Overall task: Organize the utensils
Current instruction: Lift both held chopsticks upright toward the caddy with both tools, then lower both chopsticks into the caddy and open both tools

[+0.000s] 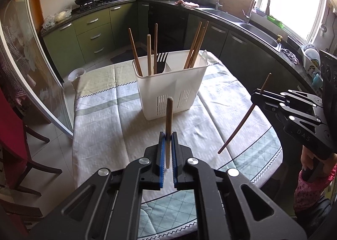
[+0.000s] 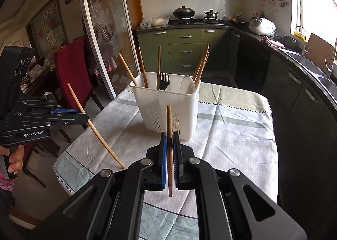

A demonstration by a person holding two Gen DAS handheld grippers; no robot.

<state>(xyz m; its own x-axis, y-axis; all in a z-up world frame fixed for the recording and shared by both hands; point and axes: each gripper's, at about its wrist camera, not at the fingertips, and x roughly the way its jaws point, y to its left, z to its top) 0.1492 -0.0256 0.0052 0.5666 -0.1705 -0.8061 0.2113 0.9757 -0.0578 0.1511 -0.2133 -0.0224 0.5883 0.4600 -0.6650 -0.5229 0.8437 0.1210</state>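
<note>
"GenRobot.AI" on the left gripper (image 2: 83,117); seemingly "DAS" on the right gripper (image 1: 260,94).

The white holder (image 1: 168,90) hides the lower ends of its chopsticks (image 1: 194,46).

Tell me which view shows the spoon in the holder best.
The right wrist view: the pale spoon shows its bowl inside the white holder, beside chopsticks. In the left wrist view only a sliver shows behind the holder's far rim.

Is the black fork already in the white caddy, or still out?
In. The black fork stands tines-up inside the white caddy, beside the chopsticks.
</note>
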